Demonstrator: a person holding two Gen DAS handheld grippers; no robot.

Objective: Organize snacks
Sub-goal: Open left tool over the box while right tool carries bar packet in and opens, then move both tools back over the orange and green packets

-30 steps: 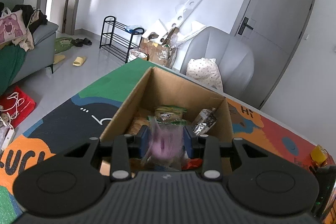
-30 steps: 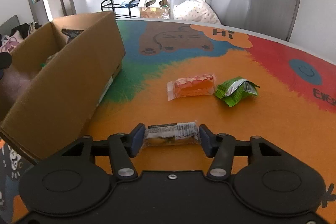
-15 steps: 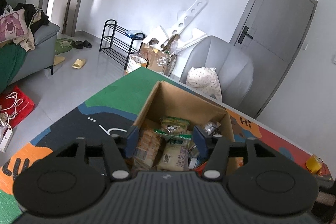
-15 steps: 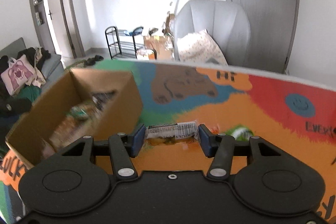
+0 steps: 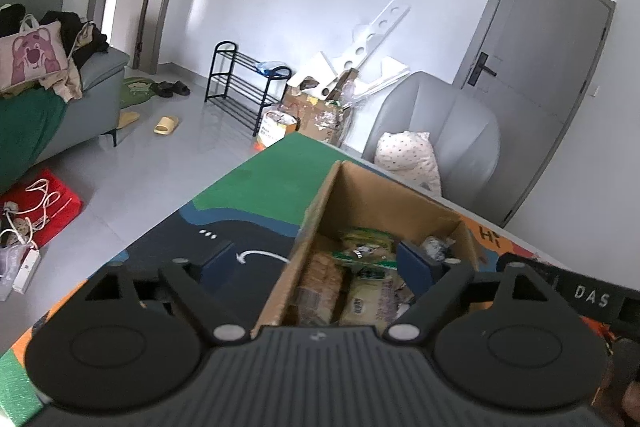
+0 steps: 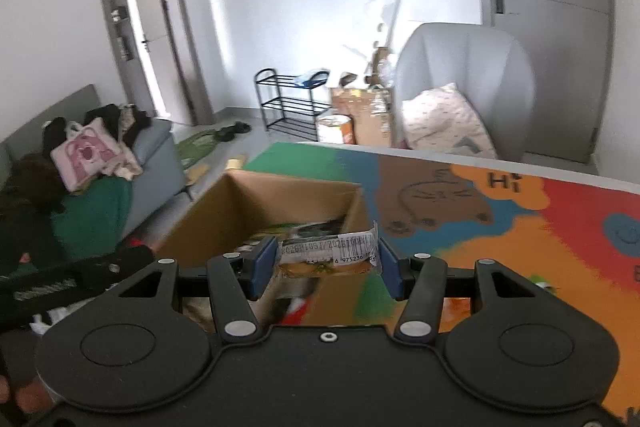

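Note:
An open cardboard box (image 5: pixel 380 195) holding several snack packets (image 5: pixel 360 255) stands on the colourful table mat (image 5: pixel 256 187). My left gripper (image 5: pixel 316 267) hovers over the box's near left wall; its jaws are opening wide and nothing is between them. In the right wrist view, my right gripper (image 6: pixel 326 263) is shut on a clear snack packet with a barcode label (image 6: pixel 332 251). It holds the packet in the air just in front of the box (image 6: pixel 280 195), near the box's right wall.
A grey armchair with a dotted cushion (image 5: pixel 436 131) stands behind the table's far edge. A sofa (image 6: pixel 120 187), a black shoe rack (image 5: pixel 244 87) and cartons are on the floor to the left. A green wrapper (image 6: pixel 544 285) lies on the mat (image 6: pixel 520 247) at the right.
The left gripper let a purple packet go into the box and opened wide. The right gripper lifted its packet off the table and carried it over to the box.

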